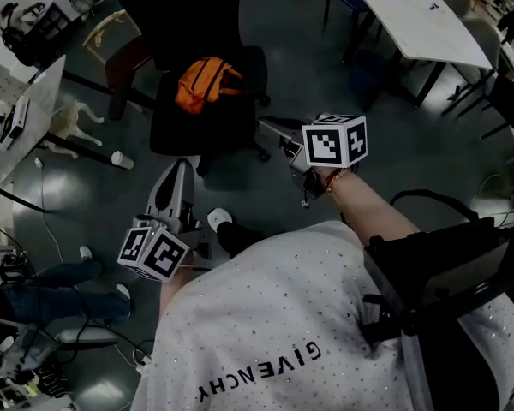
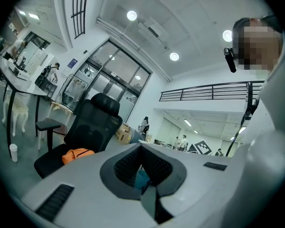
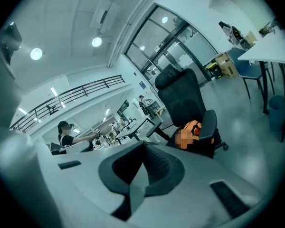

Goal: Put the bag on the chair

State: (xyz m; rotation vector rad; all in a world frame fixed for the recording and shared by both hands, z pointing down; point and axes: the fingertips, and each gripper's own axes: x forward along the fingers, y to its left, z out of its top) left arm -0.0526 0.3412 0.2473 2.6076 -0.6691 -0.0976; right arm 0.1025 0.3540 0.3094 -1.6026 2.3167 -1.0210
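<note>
An orange bag [image 1: 207, 82] lies on the seat of a black office chair [image 1: 193, 125], apart from both grippers. My left gripper [image 1: 178, 166] is held short of the chair's front, its jaws together with nothing between them. My right gripper [image 1: 267, 126] hangs just right of the seat, also shut and empty. In the left gripper view the bag [image 2: 76, 155] sits on the chair [image 2: 97, 122] beyond the closed gripper [image 2: 141, 146]. In the right gripper view the bag [image 3: 199, 126] shows partly on the chair [image 3: 180, 96], past the closed gripper [image 3: 143, 144].
A white table [image 1: 415, 15] stands at the back right, and a desk [image 1: 30, 118] at the left. A paper cup [image 1: 122, 159] stands on the floor left of the chair. Cables lie at the lower left. A dark backpack [image 1: 445, 272] hangs on the person's shoulder.
</note>
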